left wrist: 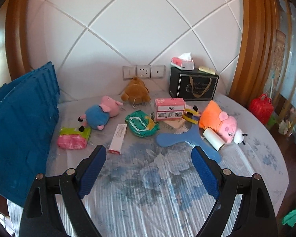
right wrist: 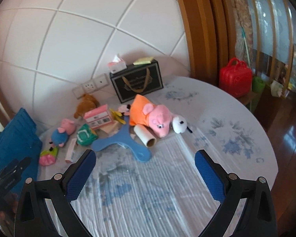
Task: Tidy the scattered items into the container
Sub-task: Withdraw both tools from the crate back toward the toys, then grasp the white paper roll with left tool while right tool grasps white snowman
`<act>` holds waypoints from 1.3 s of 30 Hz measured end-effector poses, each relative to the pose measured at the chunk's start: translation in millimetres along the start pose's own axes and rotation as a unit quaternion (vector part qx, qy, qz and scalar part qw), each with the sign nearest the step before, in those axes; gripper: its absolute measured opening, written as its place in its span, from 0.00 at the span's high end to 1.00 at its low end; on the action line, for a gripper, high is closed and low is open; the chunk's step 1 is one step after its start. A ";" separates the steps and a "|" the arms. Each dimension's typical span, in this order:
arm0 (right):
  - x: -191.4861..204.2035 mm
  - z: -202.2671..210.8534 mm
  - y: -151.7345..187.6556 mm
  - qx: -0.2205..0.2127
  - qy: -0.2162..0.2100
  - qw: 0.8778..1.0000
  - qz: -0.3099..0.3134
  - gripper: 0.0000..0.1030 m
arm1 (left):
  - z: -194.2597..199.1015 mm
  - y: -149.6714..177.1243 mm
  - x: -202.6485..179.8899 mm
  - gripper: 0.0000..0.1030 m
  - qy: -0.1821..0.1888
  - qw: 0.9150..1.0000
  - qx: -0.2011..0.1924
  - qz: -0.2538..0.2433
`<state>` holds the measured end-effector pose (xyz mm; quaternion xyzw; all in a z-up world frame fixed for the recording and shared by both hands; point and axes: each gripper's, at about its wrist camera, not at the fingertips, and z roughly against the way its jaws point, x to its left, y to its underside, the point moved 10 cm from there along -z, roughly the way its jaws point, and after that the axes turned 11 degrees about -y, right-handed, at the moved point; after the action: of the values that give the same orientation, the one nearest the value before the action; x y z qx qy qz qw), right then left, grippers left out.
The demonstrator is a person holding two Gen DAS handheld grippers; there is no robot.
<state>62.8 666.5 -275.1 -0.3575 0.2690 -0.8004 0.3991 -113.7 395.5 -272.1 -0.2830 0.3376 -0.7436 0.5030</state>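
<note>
A blue plastic crate (left wrist: 21,122) stands at the left of the table; it also shows in the right wrist view (right wrist: 13,144). Scattered items lie ahead: a blue-bodied pig plush (left wrist: 100,114), an orange-dressed pig plush (left wrist: 219,120) (right wrist: 152,114), a brown plush (left wrist: 136,90), a pink box (left wrist: 169,108), a green wipes pack (left wrist: 142,123), a pink-green packet (left wrist: 74,138), a slim white box (left wrist: 118,138), a blue boomerang-shaped toy (left wrist: 179,140) (right wrist: 124,140) and a paper roll (left wrist: 215,138). My left gripper (left wrist: 148,156) is open and empty, short of the items. My right gripper (right wrist: 145,158) is open and empty, near the blue toy.
A black gift box (left wrist: 193,86) with a tissue pack (left wrist: 182,62) on top stands at the back by wall sockets (left wrist: 143,72). The round table's edge (left wrist: 276,148) curves on the right. A red case (right wrist: 235,79) sits beyond it.
</note>
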 end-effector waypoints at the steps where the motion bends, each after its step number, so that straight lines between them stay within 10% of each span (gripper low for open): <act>1: -6.2 -11.1 -2.1 0.010 -0.001 1.000 -0.001 0.02 | -5.8 1.4 -4.8 0.14 0.000 1.000 0.005 0.004; 10: -62.9 -102.8 -35.9 0.081 -0.030 0.995 0.050 0.05 | -61.1 18.2 -67.7 0.14 -0.042 0.997 0.055 0.042; 21: -150.0 -185.3 -22.7 0.188 -0.044 0.977 0.092 0.42 | -125.1 50.4 -197.9 0.14 -0.056 0.987 0.142 0.039; 39: -181.8 -250.9 -32.5 0.245 -0.075 0.958 0.126 0.37 | -181.9 65.8 -273.8 0.14 -0.071 0.981 0.178 0.039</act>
<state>-71.7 871.4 -467.3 -0.2711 0.0767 -0.7558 0.5911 -124.0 674.7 -457.4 -0.2278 0.1740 -0.7497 0.5965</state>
